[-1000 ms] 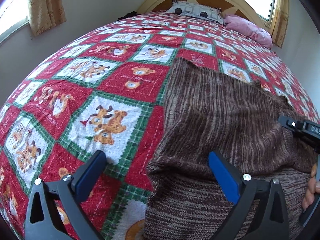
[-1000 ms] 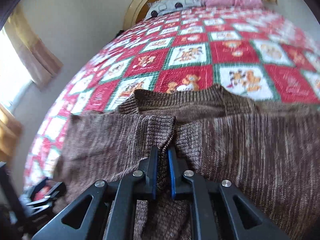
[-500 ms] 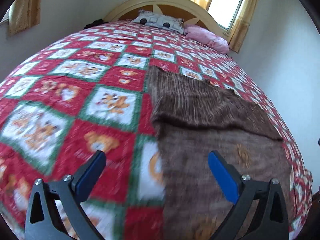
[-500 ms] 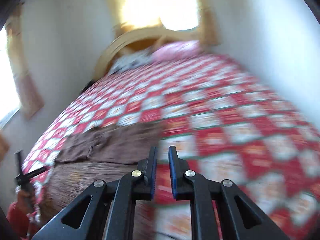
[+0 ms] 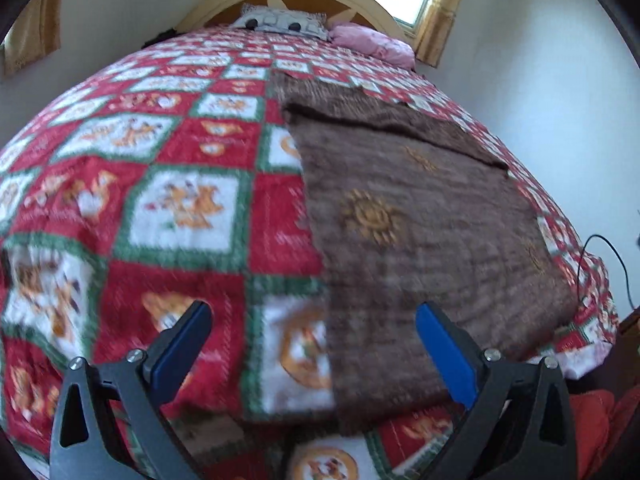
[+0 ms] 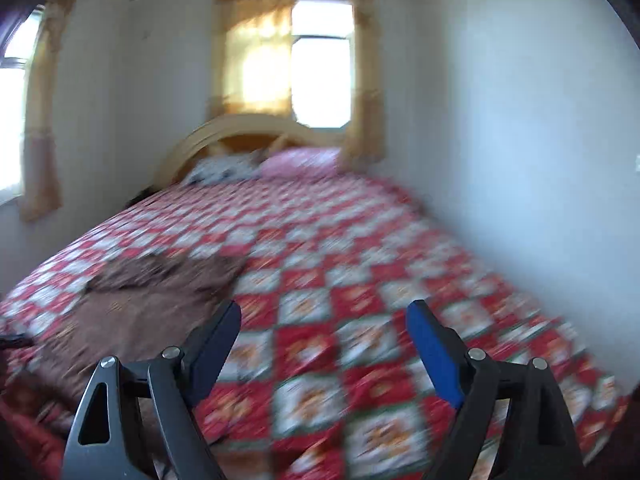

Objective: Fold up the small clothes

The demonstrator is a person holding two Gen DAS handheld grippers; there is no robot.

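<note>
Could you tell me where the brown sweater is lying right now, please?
The sweater lies flat on the quilt, right of centre in the left wrist view and at lower left in the right wrist view, near the bed's foot.

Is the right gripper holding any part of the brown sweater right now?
No, the right gripper is opening with nothing between its jaws, clear of the brown sweater.

My right gripper (image 6: 324, 344) hangs above the bed (image 6: 360, 280), jaws opening with nothing between them; the sweater (image 6: 148, 300) lies left of it.
</note>
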